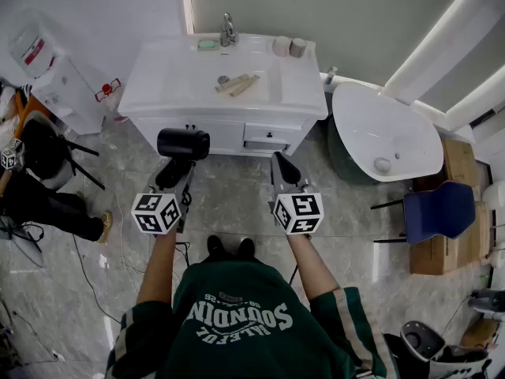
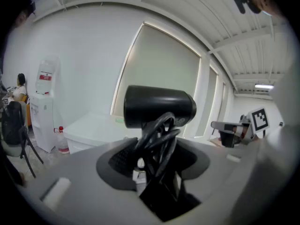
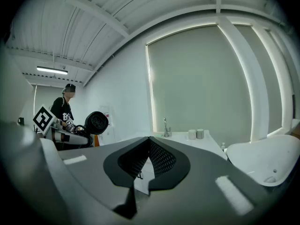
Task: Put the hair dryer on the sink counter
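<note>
A black hair dryer with its cord wound round the handle stands upright in my left gripper, which is shut on the handle. The left gripper view has the dryer's barrel lying crosswise above the jaws, with the cord between them. The white sink counter is just ahead, beyond the dryer. My right gripper is held level beside the left one, shut, with nothing in it. Its tips meet in the right gripper view, where the dryer shows at the left.
On the counter are a faucet, two cups and wooden pieces in the basin. A white bathtub is to the right, then a blue chair. A water dispenser and a black chair stand left.
</note>
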Demonstrator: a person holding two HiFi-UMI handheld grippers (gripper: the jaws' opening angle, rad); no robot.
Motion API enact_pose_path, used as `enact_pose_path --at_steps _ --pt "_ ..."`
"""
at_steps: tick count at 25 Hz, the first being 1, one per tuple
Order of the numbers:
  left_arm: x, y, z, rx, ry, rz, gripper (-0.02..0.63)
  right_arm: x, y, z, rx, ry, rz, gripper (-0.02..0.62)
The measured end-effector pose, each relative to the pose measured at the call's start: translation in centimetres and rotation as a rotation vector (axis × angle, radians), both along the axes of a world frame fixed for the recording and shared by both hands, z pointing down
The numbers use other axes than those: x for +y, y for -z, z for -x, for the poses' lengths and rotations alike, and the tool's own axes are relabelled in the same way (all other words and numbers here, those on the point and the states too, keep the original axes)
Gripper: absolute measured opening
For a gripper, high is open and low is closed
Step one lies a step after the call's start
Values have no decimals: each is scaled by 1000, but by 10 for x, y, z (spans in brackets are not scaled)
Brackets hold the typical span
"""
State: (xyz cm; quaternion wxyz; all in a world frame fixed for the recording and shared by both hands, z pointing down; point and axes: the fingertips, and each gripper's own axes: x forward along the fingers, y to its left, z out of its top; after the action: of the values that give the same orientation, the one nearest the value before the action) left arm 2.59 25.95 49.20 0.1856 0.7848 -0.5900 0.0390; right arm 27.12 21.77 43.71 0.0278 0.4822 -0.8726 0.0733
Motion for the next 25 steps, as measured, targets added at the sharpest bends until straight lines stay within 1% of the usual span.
enact_pose_path --at_steps 11,25 --pt "-12 -9 21 13 -14 10 249 -11 -6 23 2 -15 12 3" --pt "-36 -11 60 34 -20 2 249 -28 -5 66 28 -8 9 3"
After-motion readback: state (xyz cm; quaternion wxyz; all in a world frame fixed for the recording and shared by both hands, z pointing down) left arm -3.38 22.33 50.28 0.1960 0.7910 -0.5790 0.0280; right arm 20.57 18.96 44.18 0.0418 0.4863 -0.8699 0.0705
